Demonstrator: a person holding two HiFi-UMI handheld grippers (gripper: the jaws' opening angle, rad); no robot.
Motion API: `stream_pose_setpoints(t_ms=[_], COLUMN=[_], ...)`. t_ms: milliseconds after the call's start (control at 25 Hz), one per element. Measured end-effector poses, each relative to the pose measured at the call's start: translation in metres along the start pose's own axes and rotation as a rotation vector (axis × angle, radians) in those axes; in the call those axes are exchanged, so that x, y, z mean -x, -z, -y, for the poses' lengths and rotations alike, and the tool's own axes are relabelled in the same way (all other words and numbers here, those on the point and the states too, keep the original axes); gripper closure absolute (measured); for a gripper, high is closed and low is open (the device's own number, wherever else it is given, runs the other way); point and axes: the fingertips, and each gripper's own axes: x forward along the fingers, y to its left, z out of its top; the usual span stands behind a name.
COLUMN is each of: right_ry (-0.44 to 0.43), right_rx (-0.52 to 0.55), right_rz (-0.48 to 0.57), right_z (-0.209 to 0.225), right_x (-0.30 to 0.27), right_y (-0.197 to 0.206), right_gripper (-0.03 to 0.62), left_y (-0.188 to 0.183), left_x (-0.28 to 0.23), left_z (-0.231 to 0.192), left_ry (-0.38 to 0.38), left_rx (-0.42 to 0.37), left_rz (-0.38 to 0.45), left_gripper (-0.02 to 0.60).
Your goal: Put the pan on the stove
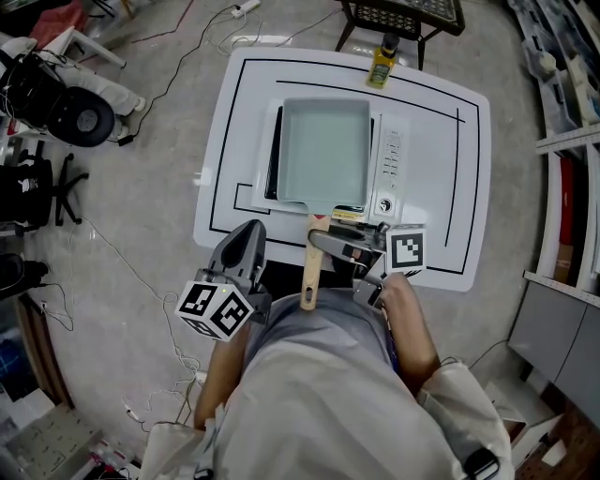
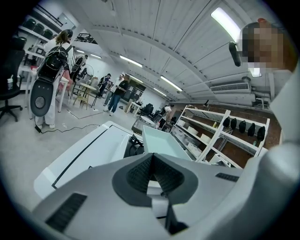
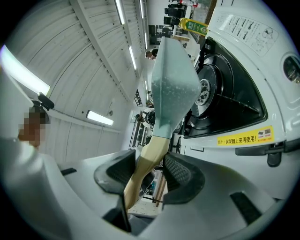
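A pale grey-green square pan (image 1: pixel 323 155) rests on the white portable stove (image 1: pixel 390 159) on the white table (image 1: pixel 469 169). Its wooden handle (image 1: pixel 309 272) sticks out toward me over the table's near edge. My right gripper (image 1: pixel 323 242) reaches in from the right with the handle (image 3: pixel 147 154) between its jaws. The jaws stand open, with a gap showing beside the far pad. In the right gripper view, the pan (image 3: pixel 173 79) sits over the black burner of the stove (image 3: pixel 229 93). My left gripper (image 1: pixel 246 246) hangs left of the handle, shut and empty (image 2: pixel 151 161), pointing at the pan (image 2: pixel 161 143).
A yellow-green bottle (image 1: pixel 381 66) stands at the table's far edge, with a black wire stand (image 1: pixel 403 14) behind it. Shelving (image 1: pixel 572 141) lines the right side. Office chairs (image 1: pixel 56 103) and cables (image 1: pixel 122 262) lie on the floor at left. People stand far off (image 2: pixel 115 93).
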Motion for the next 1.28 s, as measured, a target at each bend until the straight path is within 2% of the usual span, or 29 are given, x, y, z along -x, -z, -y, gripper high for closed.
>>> stream_pose_setpoints(t_ms=[520,840,1280], right_ry=[-0.011,-0.007,-0.063], right_rx=[-0.025,-0.039,-0.058], right_rz=[0.000,0.012,0.038], right_z=[0.016,0.023,0.024], right_x=[-0.005,-0.006,-0.010], right_y=[0.004,0.003,0.001], right_gripper=[0.408,0.408,0.407], left_y=[-0.002,-0.001,0.001], left_x=[0.002,0.006,0.008], left_z=[-0.003,-0.009,-0.018], left_ry=[-0.013,-0.016,-0.024], left_rx=[-0.027,0.019,0.050], left_rz=[-0.002,0.001,0.001], left_gripper=[0.577,0.577,0.577])
